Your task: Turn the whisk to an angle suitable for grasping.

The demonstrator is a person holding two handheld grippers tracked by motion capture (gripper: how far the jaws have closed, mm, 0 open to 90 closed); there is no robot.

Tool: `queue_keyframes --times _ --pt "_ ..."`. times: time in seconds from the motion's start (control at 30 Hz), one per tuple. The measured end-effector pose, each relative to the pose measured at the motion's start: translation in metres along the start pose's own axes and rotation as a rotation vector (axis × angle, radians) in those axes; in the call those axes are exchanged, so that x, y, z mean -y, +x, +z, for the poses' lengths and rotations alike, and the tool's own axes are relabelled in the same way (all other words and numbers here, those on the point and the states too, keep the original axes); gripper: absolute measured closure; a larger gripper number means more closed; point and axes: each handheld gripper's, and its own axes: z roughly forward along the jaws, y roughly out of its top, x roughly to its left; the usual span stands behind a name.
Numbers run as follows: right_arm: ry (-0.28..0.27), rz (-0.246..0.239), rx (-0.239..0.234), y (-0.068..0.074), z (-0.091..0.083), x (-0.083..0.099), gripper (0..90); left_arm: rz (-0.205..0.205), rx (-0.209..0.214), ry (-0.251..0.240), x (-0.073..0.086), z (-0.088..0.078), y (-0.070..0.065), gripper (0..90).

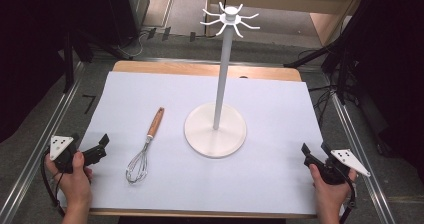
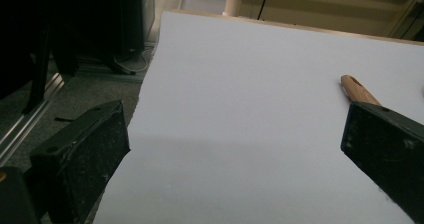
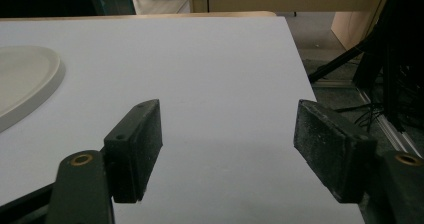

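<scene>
Your left hand [image 1: 75, 176] holds the left gripper [image 1: 102, 147] at the near left corner of the white sheet [image 1: 280, 114], jaws spread wide w/ nothing between them; in the left gripper view one jaw hangs over the sheet's left edge, the other is over the sheet. Your right hand [image 1: 327, 191] holds the right gripper [image 1: 312, 151] at the near right corner, jaws also apart and empty, over the sheet's right edge. Just right of the left gripper, apart from it, lies the whisk [image 1: 142, 149]: wire head nearer you, wooden handle pointing away & slightly right; the handle tip peeks out behind a jaw in the left gripper view [image 2: 357, 90]. Right of the whisk, near the sheet's centre, stands the white rack [image 1: 216, 129]: round base flat on the sheet, thin upright pole, a ring of curved hooks at the top. Whisk & rack base are near each other, not touching. Base edge shows at left in the right gripper view [image 3: 25, 84]. The sheet covers a wooden table [image 1: 200, 69], bare strip along the far edge.
</scene>
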Motion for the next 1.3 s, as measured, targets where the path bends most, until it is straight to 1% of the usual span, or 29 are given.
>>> queue_keyframes --times 0.1,0.2,0.23,0.27,0.33,0.4,0.43,0.5,0.53,0.57,0.6,0.63,0.7,0.73,0.77,0.8,0.87,0.9,0.93,1.0,1.07,1.1,1.13,1.17,1.2,1.23,1.27,1.3 --pt "-0.003 -0.008 -0.008 0.001 0.0 0.0 34.1 0.009 0.001 0.005 -0.001 0.0 -0.001 0.0" --pt "-0.014 -0.016 -0.021 0.001 -0.002 0.001 39.9 0.007 -0.006 0.005 -0.002 -0.001 0.0 0.0" --pt "-0.018 -0.009 -0.03 0.001 -0.002 0.001 43.1 0.005 -0.006 0.009 -0.002 -0.001 0.001 0.0" --pt "-0.017 0.003 -0.049 0.0 -0.002 0.001 44.7 -0.002 -0.004 0.012 -0.003 -0.001 0.002 0.0" --pt "-0.01 0.022 -0.077 0.0 -0.001 0.001 47.1 -0.002 0.0 0.028 -0.004 0.0 0.002 0.0" --pt "-0.006 0.02 -0.08 0.001 0.0 0.001 50.6 -0.001 0.009 0.046 -0.005 0.001 0.002 0.0" --pt "-0.001 0.02 -0.083 0.002 0.0 0.001 51.6 0.0 0.017 0.051 -0.006 0.001 0.002 0.8" --pt "0.011 0.0 -0.094 0.004 0.001 0.001 53.0 0.0 0.02 0.047 -0.007 0.001 0.0 7.4" --pt "0.014 -0.012 -0.099 0.006 0.002 0.001 53.3 0.009 0.039 0.056 -0.01 0.002 -0.004 8.9" --pt "0.019 -0.017 -0.101 0.008 0.002 0.001 53.7 0.013 0.049 0.061 -0.013 0.002 -0.006 11.7" --pt "0.022 -0.029 -0.105 0.008 0.003 0.001 53.9 0.015 0.043 0.07 -0.016 0.003 -0.009 15.3" --pt "0.026 -0.031 -0.104 0.01 0.003 0.001 54.1 0.013 0.042 0.075 -0.019 0.003 -0.012 15.9" --pt "0.031 -0.039 -0.102 0.01 0.004 0.0 54.6 0.008 0.071 0.095 -0.026 0.004 -0.016 15.6" --pt "0.035 -0.038 -0.1 0.011 0.004 0.0 55.0 0.024 0.084 0.109 -0.029 0.005 -0.018 16.2" --pt "0.035 -0.038 -0.101 0.011 0.004 0.0 55.9 0.024 0.084 0.109 -0.029 0.005 -0.018 17.2" --pt "0.031 -0.038 -0.102 0.01 0.004 0.0 56.1 0.055 0.099 0.153 -0.033 0.008 -0.023 23.5" --pt "0.03 -0.035 -0.104 0.01 0.004 0.0 56.3 0.073 0.136 0.192 -0.035 0.012 -0.026 35.9" --pt "0.031 -0.032 -0.103 0.01 0.004 0.0 56.5 0.077 0.146 0.205 -0.035 0.014 -0.027 40.1" --pt "0.033 -0.027 -0.105 0.01 0.004 0.0 56.7 0.084 0.147 0.218 -0.035 0.015 -0.029 44.2" --pt "0.032 -0.021 -0.111 0.009 0.004 0.0 57.1 0.104 0.176 0.237 -0.036 0.019 -0.03 56.0" --pt "0.034 -0.012 -0.118 0.008 0.004 0.0 57.3 0.136 0.186 0.282 -0.038 0.022 -0.033 67.0" --pt "0.035 -0.008 -0.123 0.008 0.004 0.0 57.3 0.136 0.186 0.282 -0.038 0.022 -0.033 71.4" --pt "0.037 -0.006 -0.123 0.008 0.004 0.0 57.3 0.15 0.211 0.332 -0.042 0.025 -0.036 76.7" --pt "0.039 -0.005 -0.124 0.008 0.005 0.0 57.1 0.159 0.222 0.355 -0.044 0.027 -0.037 80.9" --pt "0.039 -0.005 -0.124 0.008 0.005 0.0 57.1 0.159 0.222 0.355 -0.044 0.027 -0.037 84.9" --pt "0.041 -0.005 -0.124 0.008 0.005 0.0 56.8 0.165 0.25 0.382 -0.046 0.029 -0.039 84.9" --pt "0.044 -0.001 -0.123 0.008 0.005 0.0 56.6 0.17 0.286 0.414 -0.049 0.033 -0.041 90.0" --pt "0.045 0.0 -0.123 0.008 0.005 0.0 56.5 0.17 0.286 0.414 -0.049 0.033 -0.041 90.0"
